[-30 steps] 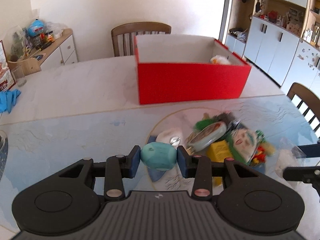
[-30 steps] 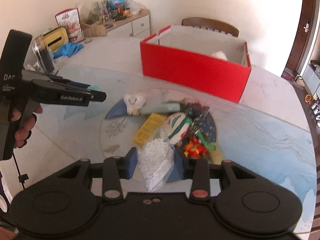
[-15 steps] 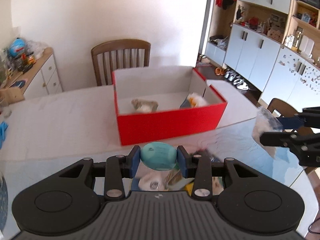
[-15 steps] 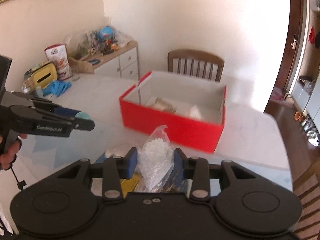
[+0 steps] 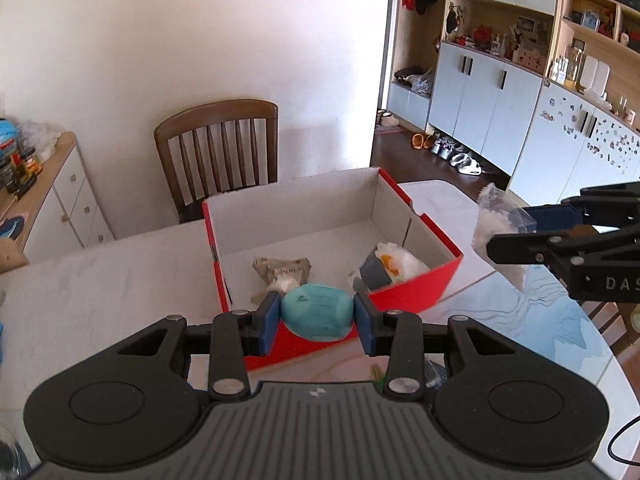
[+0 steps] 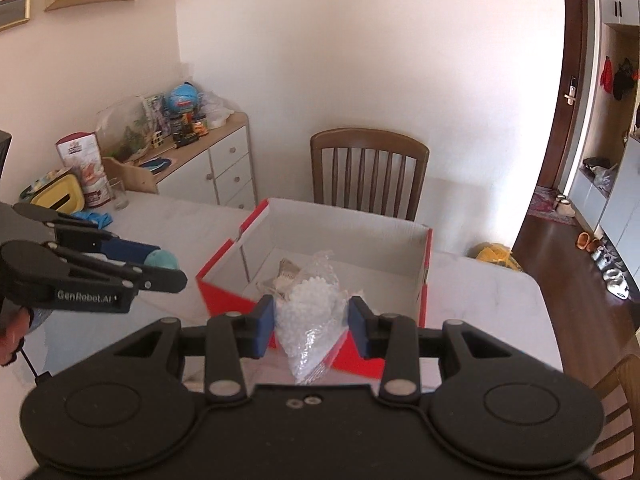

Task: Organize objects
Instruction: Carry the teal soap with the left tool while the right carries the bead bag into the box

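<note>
My left gripper (image 5: pixel 316 322) is shut on a teal rounded bar (image 5: pixel 317 312), held in the air over the near wall of the red box (image 5: pixel 416 292). My right gripper (image 6: pixel 311 322) is shut on a clear bag of white beads (image 6: pixel 310 312), also raised just in front of the red box (image 6: pixel 224 296). The box is open-topped with a white inside. In it lie a crumpled grey-brown packet (image 5: pixel 282 270) and a white and orange wrapped item (image 5: pixel 390 266). Each gripper shows in the other's view: the right one (image 5: pixel 516 236) at the right, the left one (image 6: pixel 160 264) at the left.
A wooden chair (image 5: pixel 218 152) stands behind the table (image 5: pixel 100 280). A sideboard (image 6: pixel 208 164) with clutter is at the left wall. A glass (image 6: pixel 117 194), a blue cloth (image 6: pixel 94 218) and a yellow box (image 6: pixel 60 198) sit at the table's far left. Another chair (image 6: pixel 618 384) is at the right.
Both grippers have risen and moved forward from over the pile of objects on the round mat to the red box, each keeping its load. The box's inside has come into view.
</note>
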